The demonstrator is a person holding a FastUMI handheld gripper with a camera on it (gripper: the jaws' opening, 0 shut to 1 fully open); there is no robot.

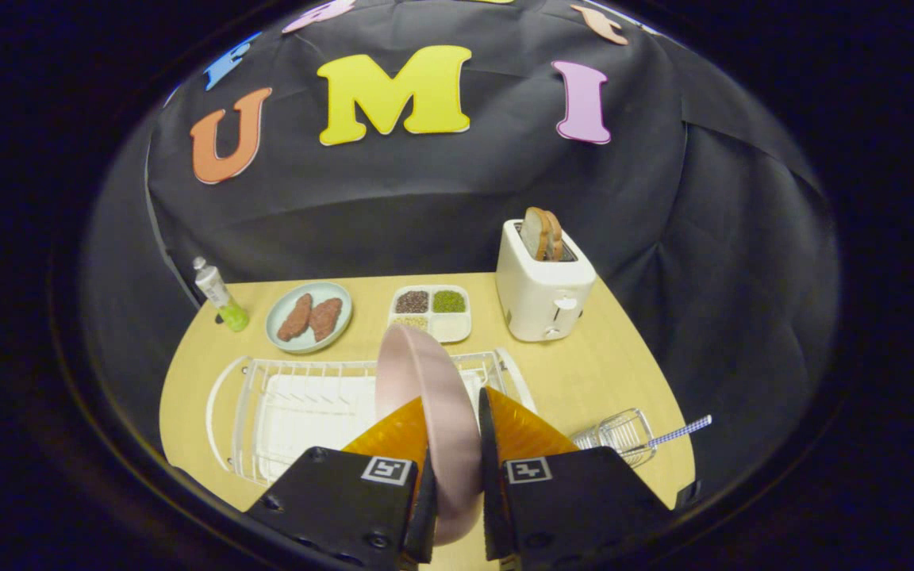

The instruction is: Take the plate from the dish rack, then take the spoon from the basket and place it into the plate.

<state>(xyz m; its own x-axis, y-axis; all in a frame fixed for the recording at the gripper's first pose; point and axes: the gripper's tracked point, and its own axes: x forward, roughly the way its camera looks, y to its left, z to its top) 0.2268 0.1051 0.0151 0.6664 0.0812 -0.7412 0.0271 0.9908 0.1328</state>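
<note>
Pink and held on edge, the plate stands upright between the two fingers of the gripper, which pinch it from both sides, one finger against each face; the rim runs down between the gripper's bodies and rises above the fingertips. Directly beyond and below it lies the white wire dish rack on the wooden table. Whether the plate's lower edge has cleared the rack's wires I cannot tell, since the gripper hides that part, but the plate looks raised above the rack rather than seated in a slot. To the right of the fingers, near the table's edge, sits the small wire basket with the spoon lying in it, its checked handle sticking out toward the right. Farther back stand a white toaster with bread slices in it, a divided tray of grains, a pale blue dish holding two brown patties, and a small bottle at the left. By my reading the first step is under way: the plate is gripped but not yet set down on the table. The spoon is untouched, so fetching it and laying it in the plate remains.
</note>
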